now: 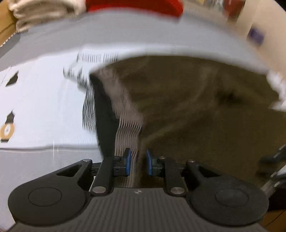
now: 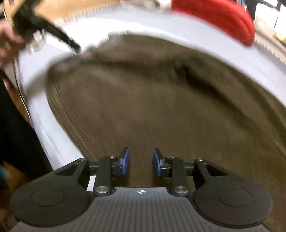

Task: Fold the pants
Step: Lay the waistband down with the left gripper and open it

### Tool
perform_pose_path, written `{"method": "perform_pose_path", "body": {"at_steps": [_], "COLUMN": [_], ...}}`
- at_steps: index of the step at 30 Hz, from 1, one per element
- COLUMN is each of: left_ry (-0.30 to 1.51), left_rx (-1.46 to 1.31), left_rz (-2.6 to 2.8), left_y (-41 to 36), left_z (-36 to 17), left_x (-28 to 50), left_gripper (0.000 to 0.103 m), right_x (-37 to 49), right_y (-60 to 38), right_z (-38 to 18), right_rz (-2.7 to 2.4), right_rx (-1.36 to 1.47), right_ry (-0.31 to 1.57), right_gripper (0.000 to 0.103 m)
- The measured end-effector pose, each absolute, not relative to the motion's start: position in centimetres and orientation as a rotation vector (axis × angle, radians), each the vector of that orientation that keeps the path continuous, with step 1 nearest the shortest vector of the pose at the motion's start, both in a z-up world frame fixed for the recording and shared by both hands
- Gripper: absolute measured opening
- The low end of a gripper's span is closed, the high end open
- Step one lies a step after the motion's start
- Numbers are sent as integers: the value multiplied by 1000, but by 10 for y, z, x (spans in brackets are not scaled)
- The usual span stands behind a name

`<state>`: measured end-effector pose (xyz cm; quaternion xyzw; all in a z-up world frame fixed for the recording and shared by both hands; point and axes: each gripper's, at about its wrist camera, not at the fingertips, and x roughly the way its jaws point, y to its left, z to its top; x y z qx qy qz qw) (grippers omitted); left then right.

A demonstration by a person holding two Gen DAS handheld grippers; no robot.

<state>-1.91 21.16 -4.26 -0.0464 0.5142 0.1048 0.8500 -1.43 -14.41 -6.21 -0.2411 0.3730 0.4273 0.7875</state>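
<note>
The olive-brown pants (image 1: 196, 107) lie spread on a pale grey-white sheet (image 1: 44, 107), blurred by motion. Their ribbed waistband (image 1: 128, 125) runs down between the blue pads of my left gripper (image 1: 138, 163), whose jaws stand a narrow gap apart with the fabric edge in between. In the right wrist view the pants (image 2: 152, 107) fill the middle. My right gripper (image 2: 141, 164) is open just above the fabric, with cloth seen between the pads. The other gripper (image 2: 35, 23), held in a hand, shows at the pants' far left corner.
A red cloth item (image 2: 223, 17) lies beyond the pants at the sheet's far edge, also in the left wrist view (image 1: 134, 5). Folded cream towels (image 1: 41, 12) sit at the far left. The sheet has printed figures (image 1: 7, 128). Wooden floor and boxes surround the surface.
</note>
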Motion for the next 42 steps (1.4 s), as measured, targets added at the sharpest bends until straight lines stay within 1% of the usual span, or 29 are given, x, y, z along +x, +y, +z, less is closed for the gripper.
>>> {"method": "perform_pose_path", "body": {"at_steps": [1,4,7,9,10,11,15,17,19,20,22,25,27,28,29,31,34,40,42], "left_ry": [1144,1120,1074,1047,1036,1027,983,975,982,984,980,959,922,894,859,800,767,767,765], "left_rx": [-68,-93,-123,-116,-112,-106,-72,-57,-50,-42,-22,3,19,18,14,2,-21,-19,-51], "left_rz": [247,269,265,265,263,260,247,247,250,252,257,264,275,279,288,296,269,272,270], "left_y": [211,210,211,207,204,202,188,185,183,181,179,174,170,169,168,167,165,163,167], "left_z": [-54,-48,-39,-32,-31,-30,-25,-25,-27,-28,-27,-25,-21,-19,-16,-11,-8,-6,-4], "left_x": [-16,-10,-11,-9,-8,-10,-8,-5,-3,0,2,5,7,8,9,11,19,42,49], "left_gripper": [12,13,18,26,31,33,39,42,43,45,48,54,54,54,54,55,59,58,46], "right_x": [-16,-21,-17,-10,-5,0,11,13,15,18,26,46,59,66,70,71,84,108,112], "right_y": [-145,-151,-163,-173,-181,-188,-226,-250,-274,-285,-304,-324,-334,-334,-332,-332,-327,-311,-308], "right_z": [-68,-61,-45,-30,-23,-14,36,67,86,92,91,66,49,44,44,47,40,32,28], "right_rz": [905,923,894,847,817,782,672,615,569,551,520,418,357,334,328,330,305,205,161], "right_rx": [-556,-538,-466,-403,-363,-317,-191,-166,-145,-143,-163,-163,-109,-112,-109,-70,-43,-80,-100], "right_ry": [801,754,695,652,634,614,505,432,366,344,321,347,393,439,438,385,419,460,485], "right_gripper": [31,32,34,38,38,39,39,46,64,66,67,65,65,62,61,63,64,65,64]}}
